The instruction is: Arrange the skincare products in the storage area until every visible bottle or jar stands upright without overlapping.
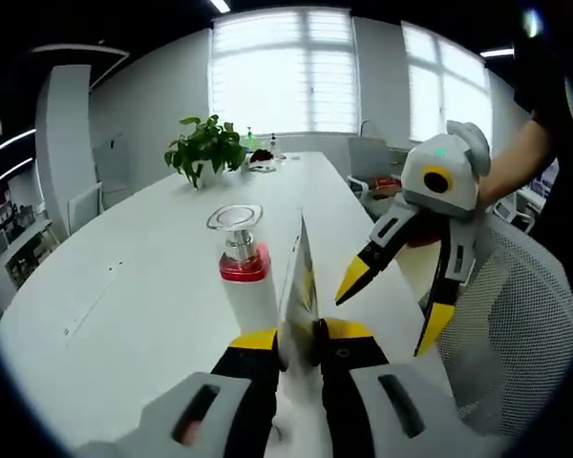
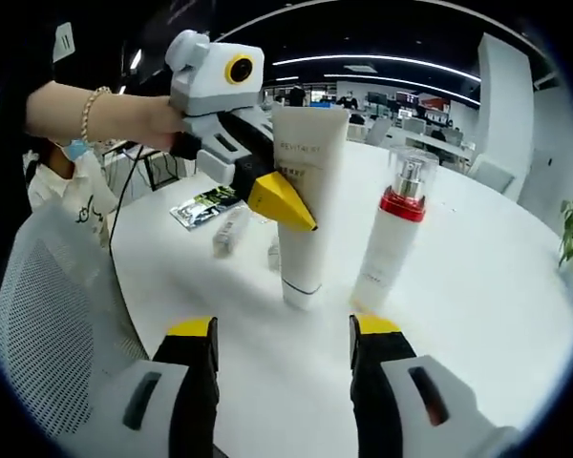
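Glossy plastic tube [image 2: 307, 205], matt white table [image 2: 477, 315]

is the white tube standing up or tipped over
Standing up. In the right gripper view the white tube rests cap-down on the table, crimped end up, with the left gripper shut on it beside the red-collared bottle.

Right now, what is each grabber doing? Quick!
Left gripper: shut on the white tube, holding it upright on the table.
Right gripper: open, holding nothing, facing the tube and the red-collared bottle.
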### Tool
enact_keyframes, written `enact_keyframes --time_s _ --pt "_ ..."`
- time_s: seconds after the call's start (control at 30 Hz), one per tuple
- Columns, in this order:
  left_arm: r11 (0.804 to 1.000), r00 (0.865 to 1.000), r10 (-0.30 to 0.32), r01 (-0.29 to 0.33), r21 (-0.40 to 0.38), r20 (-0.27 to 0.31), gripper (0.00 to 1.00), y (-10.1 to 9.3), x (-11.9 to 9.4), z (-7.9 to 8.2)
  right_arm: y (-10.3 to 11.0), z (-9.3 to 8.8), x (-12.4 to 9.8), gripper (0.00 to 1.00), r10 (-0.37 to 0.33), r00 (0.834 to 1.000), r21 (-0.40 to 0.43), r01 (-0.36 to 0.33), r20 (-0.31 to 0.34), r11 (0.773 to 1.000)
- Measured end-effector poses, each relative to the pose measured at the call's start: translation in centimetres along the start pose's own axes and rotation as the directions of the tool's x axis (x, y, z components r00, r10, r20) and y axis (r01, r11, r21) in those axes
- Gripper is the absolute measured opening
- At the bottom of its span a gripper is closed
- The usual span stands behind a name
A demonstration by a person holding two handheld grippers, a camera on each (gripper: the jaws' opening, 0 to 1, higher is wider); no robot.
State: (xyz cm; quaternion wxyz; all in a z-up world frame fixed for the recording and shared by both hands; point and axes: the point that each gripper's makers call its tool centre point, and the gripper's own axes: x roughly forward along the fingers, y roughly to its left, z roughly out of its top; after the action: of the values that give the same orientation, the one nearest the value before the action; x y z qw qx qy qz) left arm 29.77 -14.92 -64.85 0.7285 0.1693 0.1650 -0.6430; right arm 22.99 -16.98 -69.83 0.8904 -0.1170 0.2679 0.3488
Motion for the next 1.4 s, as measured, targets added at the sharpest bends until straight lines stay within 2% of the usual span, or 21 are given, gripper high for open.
enact_keyframes --time_s 0.33,0.6,1.0,1.1,1.13,1.17,1.27,1.4 --pt "1.0 1.0 0.012 -0.012 0.014 0.009 0.17 2.9 0.8 0.1 -1.1 -0.2 -0.9 0.6 -0.063 0.998 0.064 0.061 0.028 0.996" --pt "1.0 1.0 0.014 -0.014 0.018 0.006 0.17 4.2 1.3 0.1 -0.8 -0.1 -0.8 0.62 -0.061 0.998 0.079 0.058 0.032 0.995" --pt "1.0 1.0 0.019 -0.019 0.011 0.007 0.18 4.2 1.5 0.2 -0.8 -0.3 -0.6 0.62 -0.054 0.998 0.073 0.052 0.024 0.996" --pt "1.0 1.0 0.029 -0.029 -0.009 0.005 0.18 4.1 1.4 0.2 -0.7 -0.3 -0.6 0.62 -0.052 0.998 0.072 0.05 0.023 0.996" --pt "0.999 0.999 0.035 -0.034 -0.037 0.004 0.19 4.2 1.4 0.1 -0.7 -0.3 -0.6 0.62 -0.052 0.998 0.074 0.05 0.023 0.996" --pt "0.998 0.999 0.041 -0.041 -0.055 -0.002 0.2 4.3 1.4 0.0 -0.7 -0.3 -0.6 0.62 -0.052 0.998 0.073 0.05 0.023 0.996" --pt "0.997 0.997 0.054 -0.057 -0.043 -0.056 0.23 4.0 1.3 -0.9 -0.8 -0.2 -0.7 0.62 -0.057 0.998 0.073 0.055 0.024 0.996" --pt "0.996 0.997 0.056 -0.06 -0.069 -0.051 0.37 3.8 0.7 -1.0 -1.0 -0.1 -0.8 0.62 -0.063 0.998 0.069 0.061 0.029 0.996"
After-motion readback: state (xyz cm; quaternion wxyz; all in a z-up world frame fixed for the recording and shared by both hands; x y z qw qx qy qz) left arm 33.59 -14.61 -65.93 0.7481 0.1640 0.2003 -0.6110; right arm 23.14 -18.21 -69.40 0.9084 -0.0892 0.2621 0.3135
